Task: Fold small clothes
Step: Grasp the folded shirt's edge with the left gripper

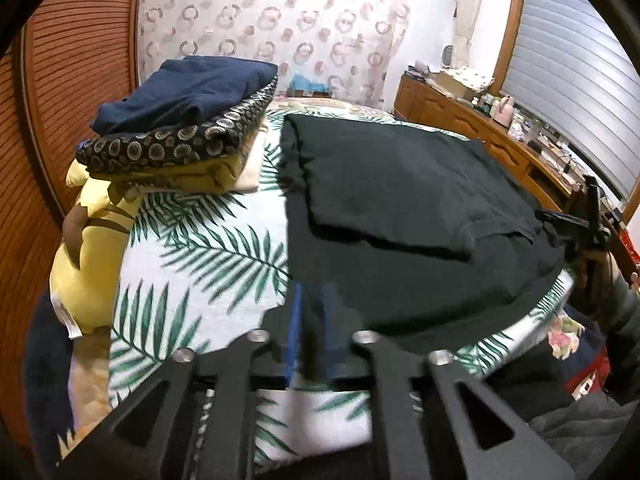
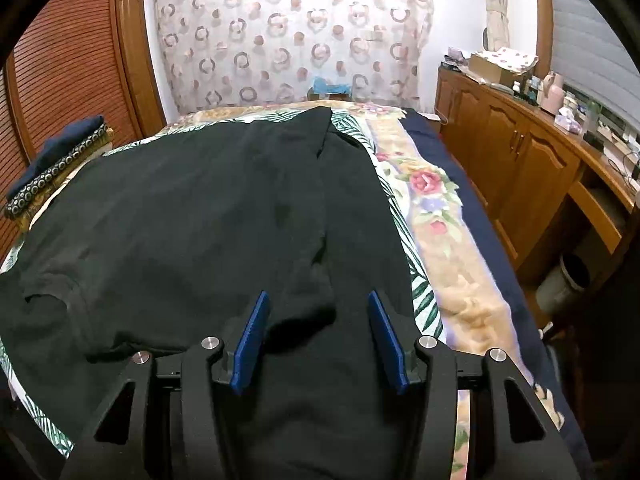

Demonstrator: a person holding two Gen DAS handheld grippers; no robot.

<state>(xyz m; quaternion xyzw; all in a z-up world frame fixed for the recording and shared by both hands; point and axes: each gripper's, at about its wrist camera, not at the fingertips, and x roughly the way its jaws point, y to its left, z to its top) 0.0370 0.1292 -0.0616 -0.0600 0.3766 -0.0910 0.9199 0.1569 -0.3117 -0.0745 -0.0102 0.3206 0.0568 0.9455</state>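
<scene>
A black T-shirt [image 1: 400, 208] lies spread on the palm-leaf sheet of the bed [image 1: 208, 248], one side folded over itself. It also fills the right wrist view [image 2: 192, 216]. My left gripper [image 1: 314, 300] is shut on the shirt's near edge, its blue pads blurred. My right gripper [image 2: 318, 308] is open above the shirt's sleeve end, a ridge of black cloth lying between its blue pads [image 2: 252, 336]. It shows small in the left wrist view [image 1: 576, 224] at the shirt's right edge.
A stack of folded clothes [image 1: 180, 128], navy on top, sits at the bed's far left [image 2: 52, 164]. A yellow plush toy [image 1: 88, 248] lies by it. A wooden dresser [image 2: 520, 168] with clutter runs along the right. A floral blanket [image 2: 432, 208] covers the bed's right side.
</scene>
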